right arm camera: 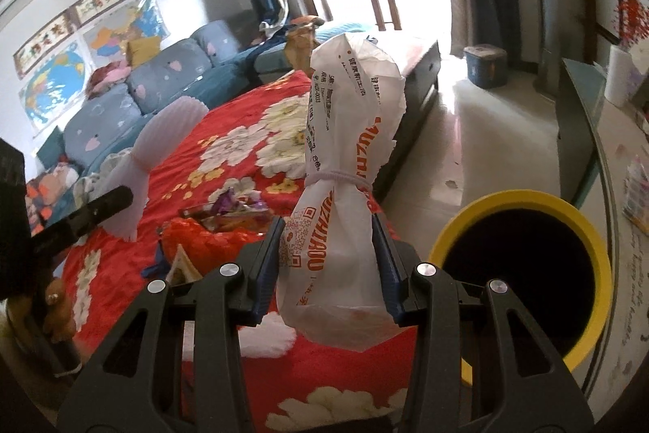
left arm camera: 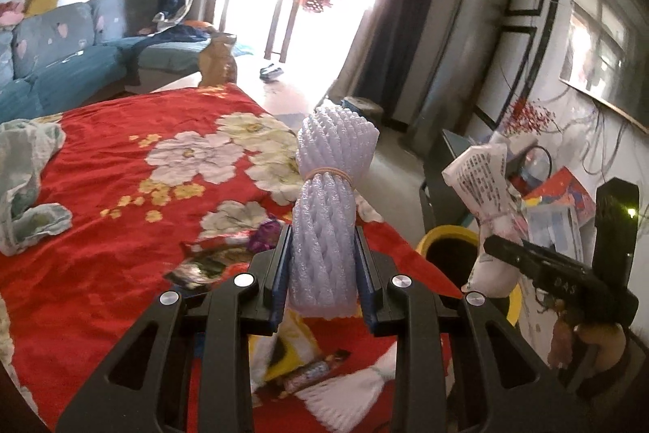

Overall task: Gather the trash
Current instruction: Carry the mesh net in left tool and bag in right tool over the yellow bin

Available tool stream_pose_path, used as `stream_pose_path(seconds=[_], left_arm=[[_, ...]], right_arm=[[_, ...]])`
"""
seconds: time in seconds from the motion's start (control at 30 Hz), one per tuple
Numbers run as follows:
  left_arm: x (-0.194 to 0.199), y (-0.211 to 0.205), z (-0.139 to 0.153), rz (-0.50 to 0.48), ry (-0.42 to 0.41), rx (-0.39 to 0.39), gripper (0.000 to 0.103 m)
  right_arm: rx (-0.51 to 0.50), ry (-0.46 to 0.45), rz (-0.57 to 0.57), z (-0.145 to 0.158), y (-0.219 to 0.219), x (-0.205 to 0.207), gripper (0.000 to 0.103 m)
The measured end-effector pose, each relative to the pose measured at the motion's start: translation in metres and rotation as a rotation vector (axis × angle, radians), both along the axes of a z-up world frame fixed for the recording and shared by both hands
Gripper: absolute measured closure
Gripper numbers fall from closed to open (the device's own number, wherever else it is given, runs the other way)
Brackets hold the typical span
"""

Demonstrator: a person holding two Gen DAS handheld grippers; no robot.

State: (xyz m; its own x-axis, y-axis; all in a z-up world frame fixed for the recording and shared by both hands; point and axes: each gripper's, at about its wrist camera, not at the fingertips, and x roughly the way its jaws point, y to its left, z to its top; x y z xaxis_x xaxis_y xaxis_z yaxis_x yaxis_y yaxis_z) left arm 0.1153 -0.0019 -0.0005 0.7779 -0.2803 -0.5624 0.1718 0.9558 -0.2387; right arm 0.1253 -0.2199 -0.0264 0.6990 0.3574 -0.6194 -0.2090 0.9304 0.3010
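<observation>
Above the red flowered cloth [left arm camera: 121, 165]: foam net roll [left arm camera: 324, 214] squeezed tight between left gripper [left arm camera: 323, 262] fingers, standing up. Beside the yellow bin [right arm camera: 523, 266]: white paper bag [right arm camera: 340, 214] pinched upright in right gripper [right arm camera: 329, 262].

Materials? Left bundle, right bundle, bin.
Left bundle: looks like white foam netting, ribbed mesh, matte, cinched by a rubber band. Right bundle: thin printed paper or plastic wrapper, crinkled, tied with string. Bin: likely plastic, smooth yellow rim.
</observation>
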Motion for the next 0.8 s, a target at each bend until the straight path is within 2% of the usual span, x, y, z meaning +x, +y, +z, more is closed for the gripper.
stream_pose_path(seconds=[0.8], left_arm=[[0.009,-0.090,-0.018,-0.182,0.023,0.058,0.075]], right_arm=[[0.000,0.055,-0.198,-0.024,-0.072,0.008,0.068]])
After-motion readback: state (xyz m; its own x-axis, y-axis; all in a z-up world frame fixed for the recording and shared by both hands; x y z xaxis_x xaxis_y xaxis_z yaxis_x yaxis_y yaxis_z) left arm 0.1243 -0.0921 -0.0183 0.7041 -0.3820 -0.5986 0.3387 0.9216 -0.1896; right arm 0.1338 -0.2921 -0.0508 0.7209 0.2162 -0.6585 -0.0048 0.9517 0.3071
